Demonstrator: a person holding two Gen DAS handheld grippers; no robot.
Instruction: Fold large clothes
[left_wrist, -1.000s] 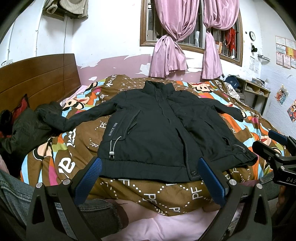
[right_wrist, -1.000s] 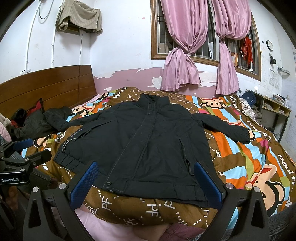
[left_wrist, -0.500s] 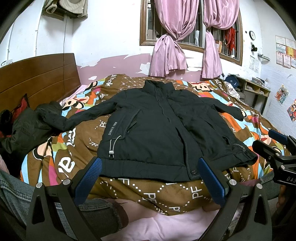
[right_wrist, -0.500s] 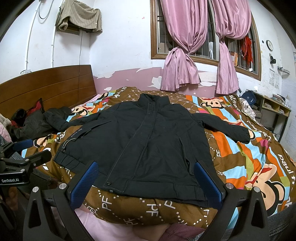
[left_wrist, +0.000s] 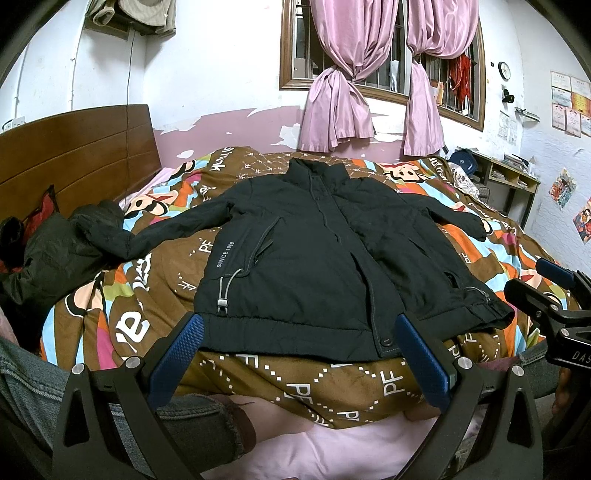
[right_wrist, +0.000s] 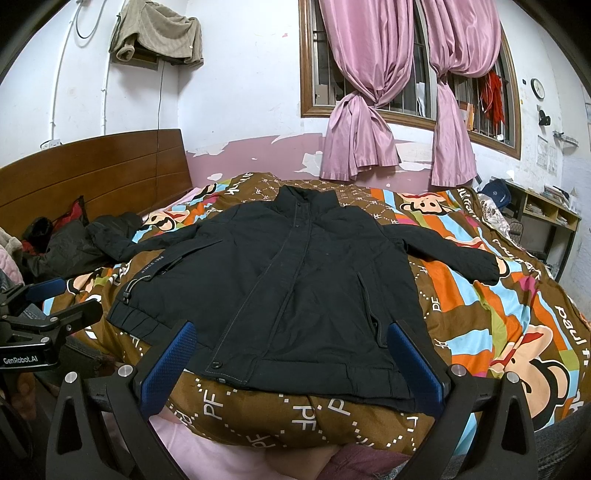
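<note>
The left gripper (left_wrist: 299, 354) is seen at the bottom of its frame, spread wide and grasping nothing, held just short of the jacket's hem. The right gripper (right_wrist: 291, 360) is likewise spread and empty at the bottom of its frame, and its body shows at the right edge of the left view. The black jacket (left_wrist: 314, 254) is laid flat and face up in the middle of both frames, on the patterned bedspread (right_wrist: 480, 314), collar towards the window. Its sleeves are stretched out to the left and right edges. No fold is seen in it, so the task is judged barely begun: the sleeves and body are all left to be folded. A second dark garment (left_wrist: 48, 251) is heaped at the left edge.
</note>
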